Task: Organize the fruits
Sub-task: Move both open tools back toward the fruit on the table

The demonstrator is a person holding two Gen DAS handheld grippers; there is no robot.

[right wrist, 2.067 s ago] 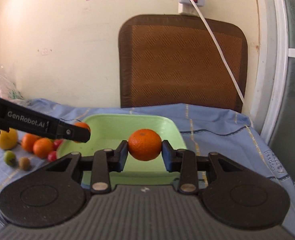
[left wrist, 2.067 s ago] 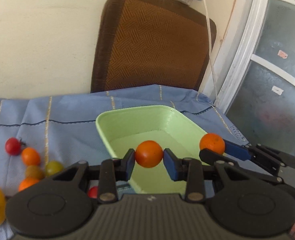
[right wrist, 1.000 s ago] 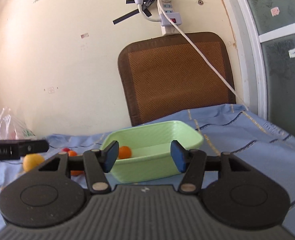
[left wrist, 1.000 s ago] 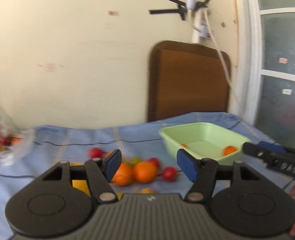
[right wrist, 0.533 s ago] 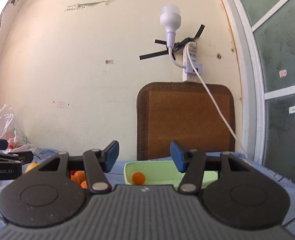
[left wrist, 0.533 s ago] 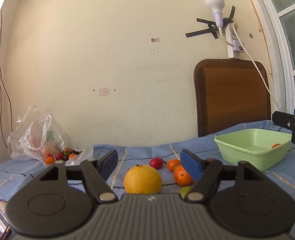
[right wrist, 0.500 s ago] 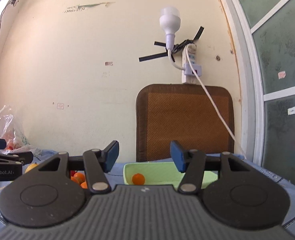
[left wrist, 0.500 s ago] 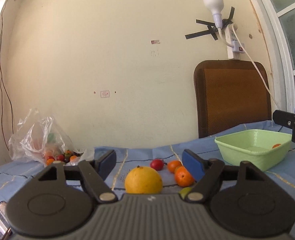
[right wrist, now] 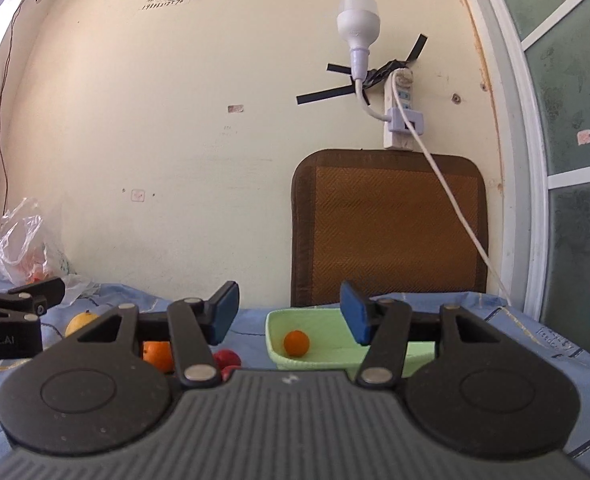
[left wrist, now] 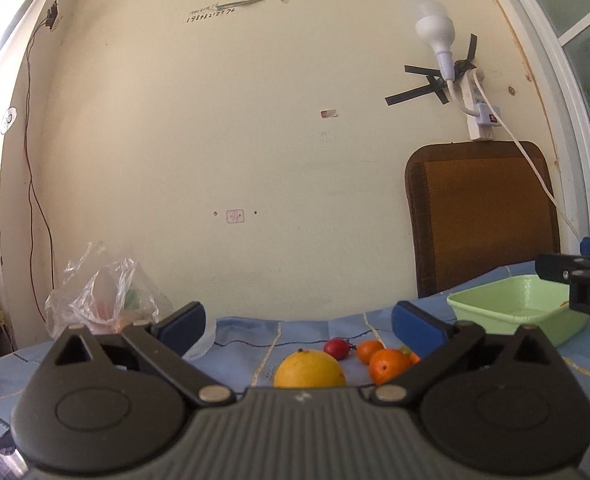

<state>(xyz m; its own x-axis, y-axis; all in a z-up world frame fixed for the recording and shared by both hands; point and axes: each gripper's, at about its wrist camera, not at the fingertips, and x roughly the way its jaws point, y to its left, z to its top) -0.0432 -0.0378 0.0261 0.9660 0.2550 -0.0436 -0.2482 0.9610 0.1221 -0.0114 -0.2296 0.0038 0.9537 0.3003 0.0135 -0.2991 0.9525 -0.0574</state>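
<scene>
My left gripper (left wrist: 299, 322) is open and empty, held low over the blue cloth. Ahead of it lie a big yellow fruit (left wrist: 309, 369), two small oranges (left wrist: 387, 365), a red tomato (left wrist: 335, 348) and a green fruit half hidden behind the right finger. The green tray (left wrist: 511, 314) stands at the right. My right gripper (right wrist: 289, 318) is open and empty, facing the tray (right wrist: 315, 356), which holds a small orange (right wrist: 297, 343). An orange (right wrist: 157, 354) and red tomatoes (right wrist: 228, 359) lie left of the tray.
A clear plastic bag (left wrist: 103, 300) with more small fruit lies at the back left by the wall. A brown chair back (right wrist: 387, 228) stands behind the tray. A white cable (right wrist: 455, 208) hangs from the wall socket. The window frame is at the right.
Both grippers let go of their oranges into the tray, opened and drew back low. The left one swung left to face the loose fruit. In the last half second little has moved.
</scene>
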